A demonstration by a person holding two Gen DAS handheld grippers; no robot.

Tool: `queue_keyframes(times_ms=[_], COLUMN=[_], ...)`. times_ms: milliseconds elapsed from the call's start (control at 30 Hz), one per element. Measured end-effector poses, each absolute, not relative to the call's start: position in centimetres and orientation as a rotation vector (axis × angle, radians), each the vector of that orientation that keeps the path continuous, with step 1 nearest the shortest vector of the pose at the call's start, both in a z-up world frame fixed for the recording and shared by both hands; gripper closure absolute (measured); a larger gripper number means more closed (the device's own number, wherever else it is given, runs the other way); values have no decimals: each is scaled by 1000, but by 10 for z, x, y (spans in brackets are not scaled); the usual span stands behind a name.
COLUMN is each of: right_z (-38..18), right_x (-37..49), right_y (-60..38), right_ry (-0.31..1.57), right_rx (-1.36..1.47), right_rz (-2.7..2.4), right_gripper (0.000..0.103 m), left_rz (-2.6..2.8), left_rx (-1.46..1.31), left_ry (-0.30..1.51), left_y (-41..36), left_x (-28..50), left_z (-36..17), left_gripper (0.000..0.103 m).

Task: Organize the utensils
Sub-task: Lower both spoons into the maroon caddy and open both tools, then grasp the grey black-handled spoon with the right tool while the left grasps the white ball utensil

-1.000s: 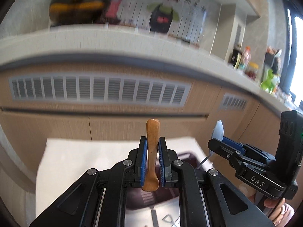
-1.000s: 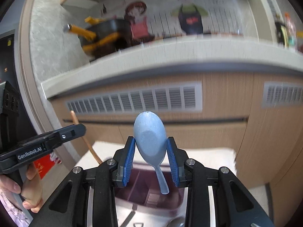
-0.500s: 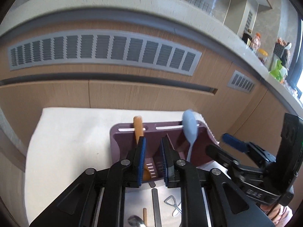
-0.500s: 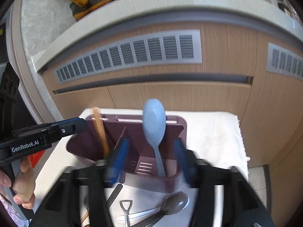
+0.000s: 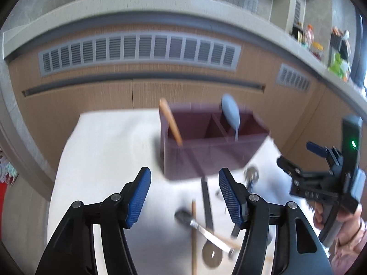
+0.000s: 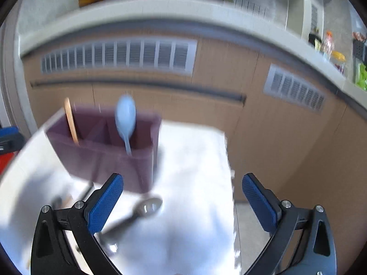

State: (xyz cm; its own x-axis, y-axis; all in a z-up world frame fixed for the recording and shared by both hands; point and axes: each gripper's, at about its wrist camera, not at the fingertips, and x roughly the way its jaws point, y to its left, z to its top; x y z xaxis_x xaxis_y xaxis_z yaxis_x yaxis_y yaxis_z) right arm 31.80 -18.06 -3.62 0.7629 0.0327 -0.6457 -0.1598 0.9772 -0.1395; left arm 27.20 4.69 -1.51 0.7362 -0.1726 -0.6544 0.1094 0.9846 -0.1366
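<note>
The task is only partly done, as far as the pictures show. In the purple holder (image 5: 213, 151), which stands ahead of the left gripper (image 5: 184, 197) on the white cloth (image 5: 107, 160), two utensils already stand: a wooden stick (image 5: 170, 125) leans in the compartment to the left, and a blue spoon (image 5: 230, 113) stands in the compartment to the right. Both are upright with a small tilt.

The left gripper is empty and its jaws are opening, with nothing between the pads. The right gripper (image 6: 182, 200) is also empty; its jaws are opening and already stand very wide.

Several utensils are left on the cloth. Just ahead of and below the left gripper lie a dark flat handle (image 5: 207, 204), a second wooden stick (image 5: 193, 236) and some metal pieces, crossed over each other. A metal spoon (image 6: 146, 207) lies between the right gripper's jaws, near the holder. I judge these must still go in the holder. The blur hides their exact number.
</note>
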Motion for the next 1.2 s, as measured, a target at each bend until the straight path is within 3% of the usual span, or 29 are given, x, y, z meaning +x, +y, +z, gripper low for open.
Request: queue_keyframes(times_ms=[300,433,567,700,1200], right_z=[-90,-103,-110,-108,-85], right_x=[339,355,362,355,297], right_y=[-171,-154,-145,-144,-192], right_ry=[871,927,940,932,899], right_rx=[-42,-66,-80,-100,-54], right_rz=[127,93,90,123,239], right_gripper=[3,35,42,65,65], left_rz=[-93,-70,-53,-66,-340], left_rx=[-126,-156,-190,-199,-121], left_ry=[884,915,942,967,1009], left_y=[68,80,86,83,7], left_x=[247,240,238,240,234], left_z=[-71,-81,-86,-90,-82], left_gripper=[39,39,38,37,39])
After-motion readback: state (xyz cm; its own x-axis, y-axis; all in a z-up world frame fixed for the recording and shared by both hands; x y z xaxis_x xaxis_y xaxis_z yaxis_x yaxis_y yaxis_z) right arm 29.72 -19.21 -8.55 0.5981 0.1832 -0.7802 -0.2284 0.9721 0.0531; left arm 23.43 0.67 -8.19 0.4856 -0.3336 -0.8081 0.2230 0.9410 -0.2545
